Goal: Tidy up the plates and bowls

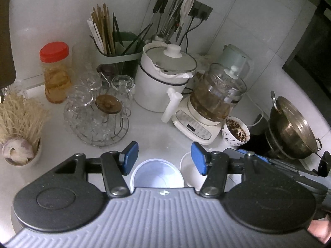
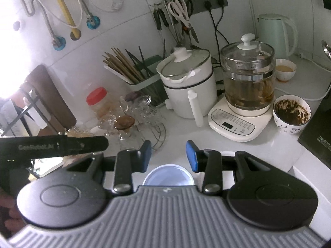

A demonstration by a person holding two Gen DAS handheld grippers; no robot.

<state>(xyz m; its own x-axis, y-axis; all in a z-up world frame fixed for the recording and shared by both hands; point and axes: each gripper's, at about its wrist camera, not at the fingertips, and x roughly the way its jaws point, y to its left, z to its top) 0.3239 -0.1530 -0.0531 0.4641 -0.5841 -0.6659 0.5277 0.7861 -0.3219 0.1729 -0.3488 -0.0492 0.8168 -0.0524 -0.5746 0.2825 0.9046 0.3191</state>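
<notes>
A: White surface (image 1: 157, 132), and on it, near the front edge, two white bowls side by side: the nearer bowl (image 1: 158, 173) and a second bowl (image 1: 191, 171) just beside it.

B: Do the tongs hold one of them?

A: No. The left tongs (image 1: 164, 158) stand open over the nearer bowl, the blue pads apart and nothing between them. The right tongs (image 2: 168, 156) are open too, also with no thing gripped; the bowl shows below them.

B: So how far is the work?

A: I think it is early or in the middle. The two bowls are not stacked yet. A dirty cup (image 2: 291, 114) with brown rests stands beside the kettle (image 2: 247, 78), and a small bowl (image 2: 285, 70) with liquid waits behind it. I see no plates in these views.

B: And what is left?

A: Probably to gather these bowls in one place. Where that place is, I cannot tell.
</notes>
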